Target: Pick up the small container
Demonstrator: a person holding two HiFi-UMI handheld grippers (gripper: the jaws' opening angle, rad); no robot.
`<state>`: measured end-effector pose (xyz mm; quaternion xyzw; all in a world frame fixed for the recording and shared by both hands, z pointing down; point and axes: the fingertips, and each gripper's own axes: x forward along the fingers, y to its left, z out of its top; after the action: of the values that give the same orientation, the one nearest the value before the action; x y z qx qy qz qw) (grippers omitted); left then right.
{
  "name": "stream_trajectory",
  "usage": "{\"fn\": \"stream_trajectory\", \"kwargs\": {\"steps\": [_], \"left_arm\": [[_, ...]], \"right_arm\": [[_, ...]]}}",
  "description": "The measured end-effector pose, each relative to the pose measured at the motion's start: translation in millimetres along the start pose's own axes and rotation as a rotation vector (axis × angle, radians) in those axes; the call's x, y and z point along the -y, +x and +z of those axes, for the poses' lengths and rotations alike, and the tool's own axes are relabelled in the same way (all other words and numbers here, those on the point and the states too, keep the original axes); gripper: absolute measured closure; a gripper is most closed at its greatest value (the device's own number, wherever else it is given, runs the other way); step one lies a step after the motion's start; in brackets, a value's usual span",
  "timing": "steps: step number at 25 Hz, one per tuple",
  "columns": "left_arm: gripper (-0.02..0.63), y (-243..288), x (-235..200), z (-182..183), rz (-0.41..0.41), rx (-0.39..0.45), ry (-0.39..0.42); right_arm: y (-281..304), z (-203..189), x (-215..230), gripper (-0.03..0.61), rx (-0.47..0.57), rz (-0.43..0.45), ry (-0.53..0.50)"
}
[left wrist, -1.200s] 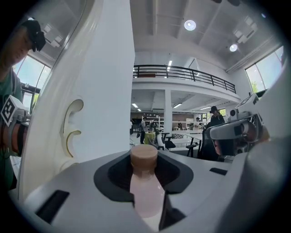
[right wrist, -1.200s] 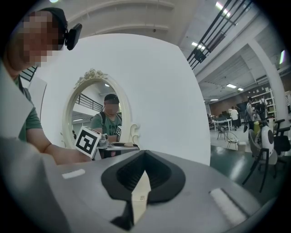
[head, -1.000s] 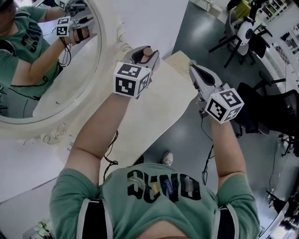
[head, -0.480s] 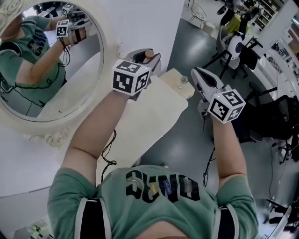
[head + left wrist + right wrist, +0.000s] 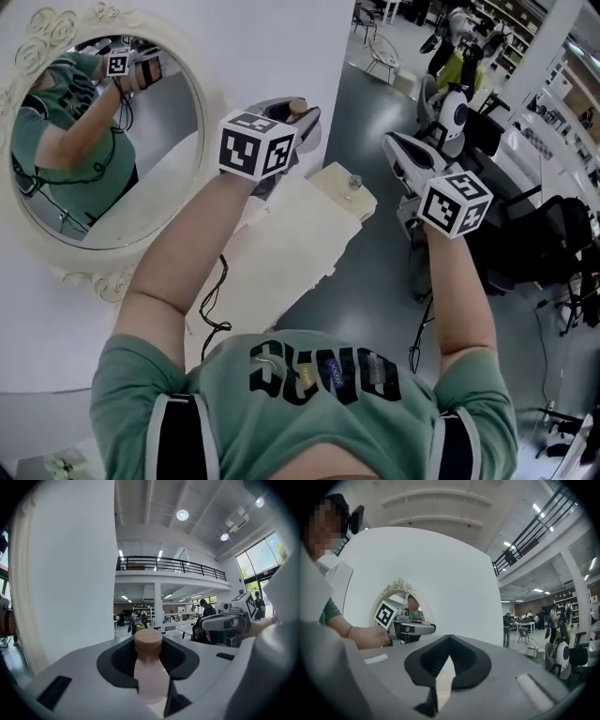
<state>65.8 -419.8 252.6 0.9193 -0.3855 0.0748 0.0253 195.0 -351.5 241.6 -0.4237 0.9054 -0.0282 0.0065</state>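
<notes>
Now holds the small pale-pink container [image 5: 150, 672] with its tan round cap between the part-open jaws of the left gripper [image 5: 292, 117], raised clear of the cream tabletop [image 5: 281, 253], right gripper [image 5: 449, 639] closed, empty, beside that tabletop.

You can only half read the big dark letters on your green shirt [image 5: 319, 370], roughly "SUNO"; nothing else is legible.
</notes>
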Motion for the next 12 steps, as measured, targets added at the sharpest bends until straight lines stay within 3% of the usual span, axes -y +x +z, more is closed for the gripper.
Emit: {"fn": "stream_trajectory", "kwargs": {"steps": [12], "left_arm": [[0.489,-26.6,20.4,75.4,-0.036,0.032,0.046]], "right_arm": [[-19.2,61.5,-14.3,0.569,0.032,0.004,-0.048]]}}
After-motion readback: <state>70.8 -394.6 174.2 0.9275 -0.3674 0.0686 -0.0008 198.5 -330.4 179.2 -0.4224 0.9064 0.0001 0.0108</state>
